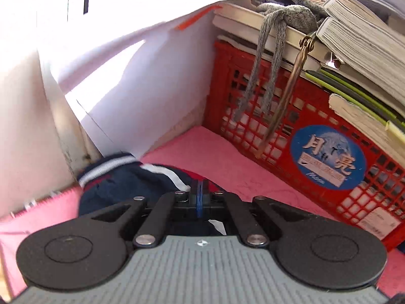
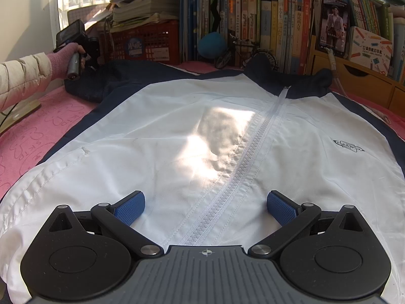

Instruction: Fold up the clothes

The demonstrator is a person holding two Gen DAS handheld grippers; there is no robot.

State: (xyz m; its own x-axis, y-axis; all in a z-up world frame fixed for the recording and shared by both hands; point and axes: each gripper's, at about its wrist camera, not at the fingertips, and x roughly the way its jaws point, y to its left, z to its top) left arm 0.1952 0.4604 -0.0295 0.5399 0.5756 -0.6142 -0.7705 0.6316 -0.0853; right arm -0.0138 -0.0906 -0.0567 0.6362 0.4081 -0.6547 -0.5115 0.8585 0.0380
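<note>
Left tool (image 1: 200,197) is clenched on the sleeve (image 1: 121,179), right tool (image 2: 205,209) released over the jacket (image 2: 177,139). Thin grip, a quick pull might slip it.

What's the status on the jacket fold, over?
Left gripper shut on navy sleeve. Right gripper open over white jacket, lying flat, zipped. Red crate close beside the sleeve.

jacket (image 2: 202,136): white front, navy sleeves, striped cuff | cloth (image 2: 33,131): pink | crate (image 1: 291,116): red | pads (image 2: 130,209): blue
</note>
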